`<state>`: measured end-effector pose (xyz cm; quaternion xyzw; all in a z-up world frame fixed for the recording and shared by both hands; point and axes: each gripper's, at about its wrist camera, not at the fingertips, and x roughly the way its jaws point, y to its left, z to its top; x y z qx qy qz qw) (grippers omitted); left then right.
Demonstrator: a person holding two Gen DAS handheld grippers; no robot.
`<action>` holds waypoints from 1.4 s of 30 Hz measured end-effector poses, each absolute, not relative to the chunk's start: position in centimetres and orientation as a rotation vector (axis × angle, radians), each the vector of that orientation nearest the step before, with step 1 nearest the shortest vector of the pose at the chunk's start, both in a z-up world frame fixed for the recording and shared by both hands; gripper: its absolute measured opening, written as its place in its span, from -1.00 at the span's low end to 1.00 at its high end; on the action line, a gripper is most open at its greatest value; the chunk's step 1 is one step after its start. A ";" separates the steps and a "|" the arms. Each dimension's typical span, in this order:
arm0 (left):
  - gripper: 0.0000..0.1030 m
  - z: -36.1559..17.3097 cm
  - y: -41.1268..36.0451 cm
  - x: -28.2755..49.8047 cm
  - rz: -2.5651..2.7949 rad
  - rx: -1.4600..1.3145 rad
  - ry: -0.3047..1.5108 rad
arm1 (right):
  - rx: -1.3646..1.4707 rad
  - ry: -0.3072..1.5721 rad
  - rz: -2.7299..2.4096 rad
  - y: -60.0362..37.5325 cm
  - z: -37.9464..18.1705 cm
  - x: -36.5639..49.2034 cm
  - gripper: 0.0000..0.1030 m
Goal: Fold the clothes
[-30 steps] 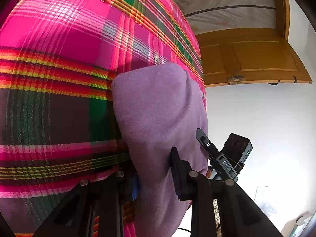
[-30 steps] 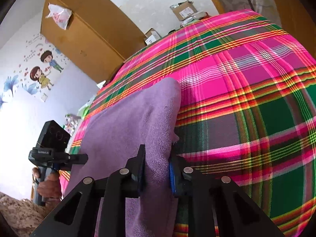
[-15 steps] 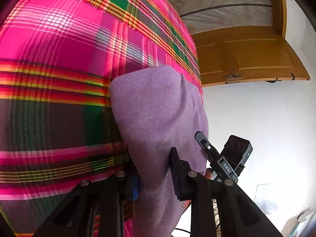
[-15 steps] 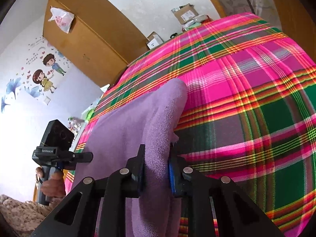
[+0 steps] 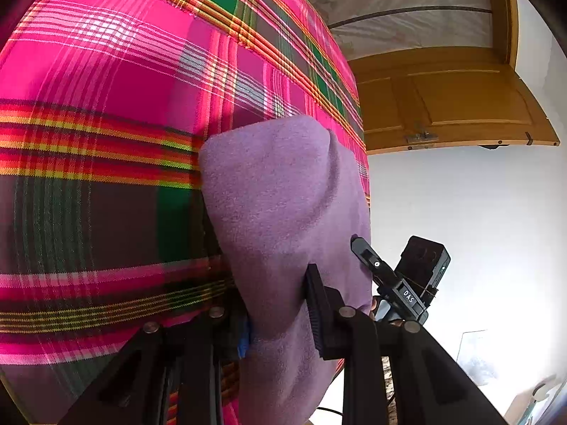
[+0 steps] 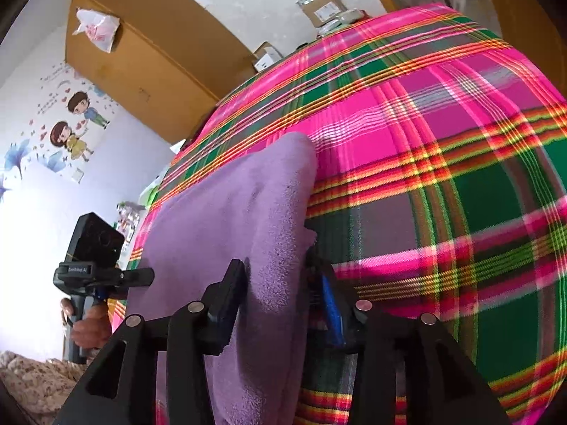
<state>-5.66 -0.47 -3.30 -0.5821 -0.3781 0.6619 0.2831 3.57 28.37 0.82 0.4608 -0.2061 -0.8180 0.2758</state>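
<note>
- Lying on a bed covered by a pink, green and orange plaid bedspread, a lilac fleece garment rests near the bed's edge, folded over on itself, with its far fold forming a rounded hump on the plaid; its near part hangs between the fingers of both tools.
- Left gripper: black two-finger tool; its jaws pinch the near end of the lilac fleece garment, the right finger pressed into the cloth and a blue pad showing on the other side.
- Right gripper: black two-finger tool; its jaws are opening, with the garment's edge between them. The left finger touches the fleece, while the blue-padded right finger stands just clear of it.
- In the left wrist view, the right gripper appears just beyond the garment's right edge, its black camera block above it.
- In the right wrist view, the left gripper appears at lower left, held by a hand around a dark handle, beside the garment's left edge.
- Surroundings: an orange-brown wooden door beyond the bed on one side; a brown wooden wardrobe with a white plastic bag on it, a cartoon wall sticker of two children, and cardboard boxes beyond the bed's far end.
</note>
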 end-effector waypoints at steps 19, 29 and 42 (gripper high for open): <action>-0.45 -2.9 -3.6 -3.1 1.793 -1.567 -0.961 | 1.238 -0.503 -2.153 26.4 0.5 3.0 -0.41; -0.48 -1.3 -3.2 -3.3 1.821 -1.544 -0.905 | 1.169 -0.430 -2.244 25.9 2.1 4.4 -0.61; -0.49 0.5 -4.0 -5.1 1.873 -1.487 -0.896 | 1.104 -0.495 -2.221 24.1 4.2 4.2 -0.61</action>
